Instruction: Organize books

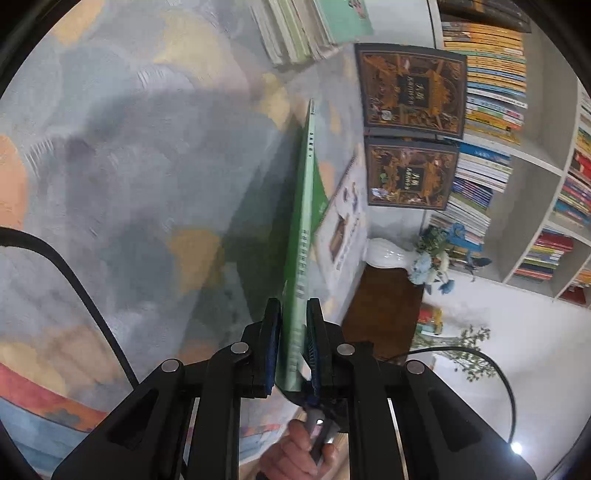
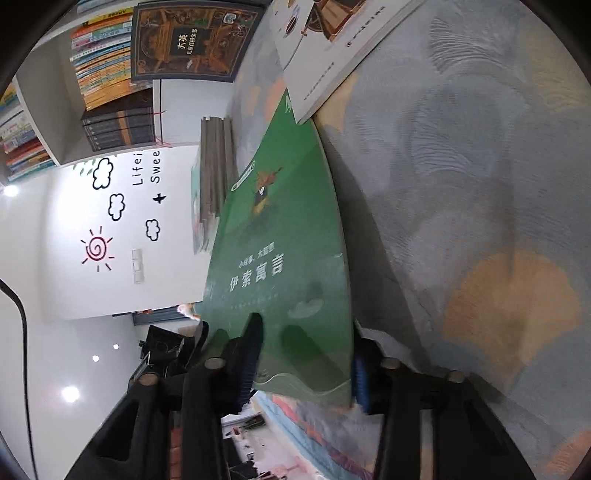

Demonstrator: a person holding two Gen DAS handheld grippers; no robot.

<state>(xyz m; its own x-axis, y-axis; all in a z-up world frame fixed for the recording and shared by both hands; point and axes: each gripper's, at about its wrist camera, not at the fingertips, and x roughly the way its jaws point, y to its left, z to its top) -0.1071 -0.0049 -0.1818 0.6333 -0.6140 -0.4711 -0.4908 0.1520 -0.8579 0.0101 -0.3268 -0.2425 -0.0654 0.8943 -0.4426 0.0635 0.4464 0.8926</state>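
A thin green book stands on edge above the patterned carpet, and my left gripper is shut on its near end, blue pads pressed against both covers. In the right wrist view the same green book shows its front cover with white characters. My right gripper has one finger lying across the cover and the other behind the book's right edge, shut on its lower part. A hand appears below the left gripper.
A white picture book lies on the carpet just beyond the green one. Two dark ornate books lean against a white bookshelf full of books. A white vase holds blue flowers. A book stack lies farther off.
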